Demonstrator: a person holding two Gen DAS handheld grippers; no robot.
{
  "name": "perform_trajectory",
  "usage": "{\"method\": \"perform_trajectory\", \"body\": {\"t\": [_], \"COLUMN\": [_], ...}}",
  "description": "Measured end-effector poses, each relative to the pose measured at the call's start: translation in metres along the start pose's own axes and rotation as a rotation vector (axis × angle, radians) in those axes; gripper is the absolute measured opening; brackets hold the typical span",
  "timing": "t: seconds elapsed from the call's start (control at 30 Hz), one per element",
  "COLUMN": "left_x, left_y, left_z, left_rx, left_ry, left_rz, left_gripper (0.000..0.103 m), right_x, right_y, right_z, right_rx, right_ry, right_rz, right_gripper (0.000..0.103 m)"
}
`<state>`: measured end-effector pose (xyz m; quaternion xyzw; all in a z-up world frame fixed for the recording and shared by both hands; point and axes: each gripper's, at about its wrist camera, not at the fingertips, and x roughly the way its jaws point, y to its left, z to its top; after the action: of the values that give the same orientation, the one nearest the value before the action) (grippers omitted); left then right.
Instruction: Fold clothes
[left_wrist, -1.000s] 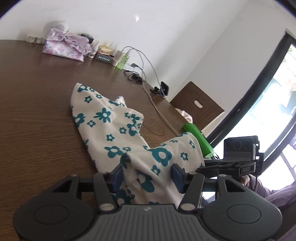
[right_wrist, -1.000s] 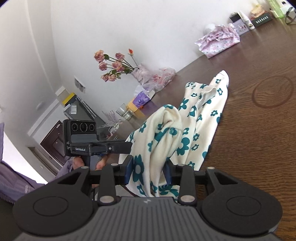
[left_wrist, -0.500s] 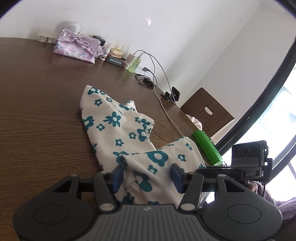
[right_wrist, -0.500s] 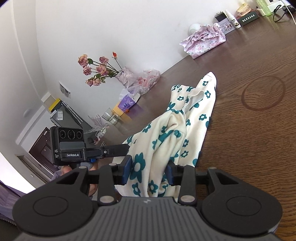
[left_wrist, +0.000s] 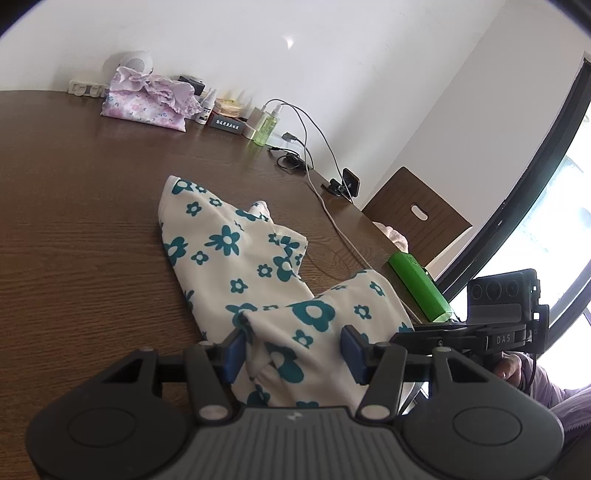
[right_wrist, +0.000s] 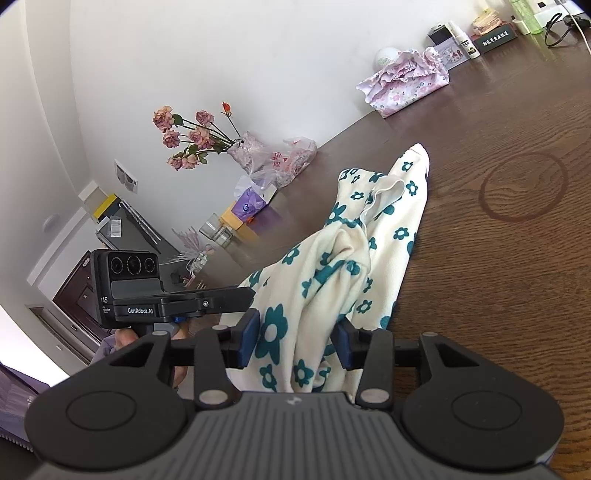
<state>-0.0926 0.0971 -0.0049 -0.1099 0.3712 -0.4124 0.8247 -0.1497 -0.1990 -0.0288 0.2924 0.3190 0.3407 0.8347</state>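
Note:
A cream garment with teal flowers (left_wrist: 236, 258) lies partly on the brown wooden table (left_wrist: 74, 221), its far end resting flat and its near end lifted. My left gripper (left_wrist: 291, 349) is shut on one near corner of the garment. My right gripper (right_wrist: 295, 338) is shut on the other near corner; the cloth (right_wrist: 351, 258) drapes from it down to the table. Each gripper shows in the other's view, close beside it at the table's near edge.
A pink floral folded cloth (left_wrist: 147, 107), bottles and cables (left_wrist: 321, 155) line the far edge. A green box (left_wrist: 419, 284) and a chair (left_wrist: 417, 218) stand at the right. A vase of roses (right_wrist: 199, 140) and bags (right_wrist: 288, 162) stand along the left edge.
Both grippers have pulled back toward the table's near edge with the garment, dragging it along and stretching it out longer on the table.

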Motion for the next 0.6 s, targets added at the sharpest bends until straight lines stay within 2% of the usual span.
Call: {"method": "perform_trajectory", "body": {"t": [0.6], "left_x": [-0.0001], "left_y": [-0.0006], "left_z": [-0.0007], "left_rx": [0.011], "left_ry": [0.004], "left_rz": [0.002], "left_gripper": [0.054], "right_x": [0.0003], "right_y": [-0.0010], "right_z": [-0.0006], "right_rx": [-0.001], "right_ry": [0.000], "right_rz": [-0.002], "right_gripper": [0.044]}}
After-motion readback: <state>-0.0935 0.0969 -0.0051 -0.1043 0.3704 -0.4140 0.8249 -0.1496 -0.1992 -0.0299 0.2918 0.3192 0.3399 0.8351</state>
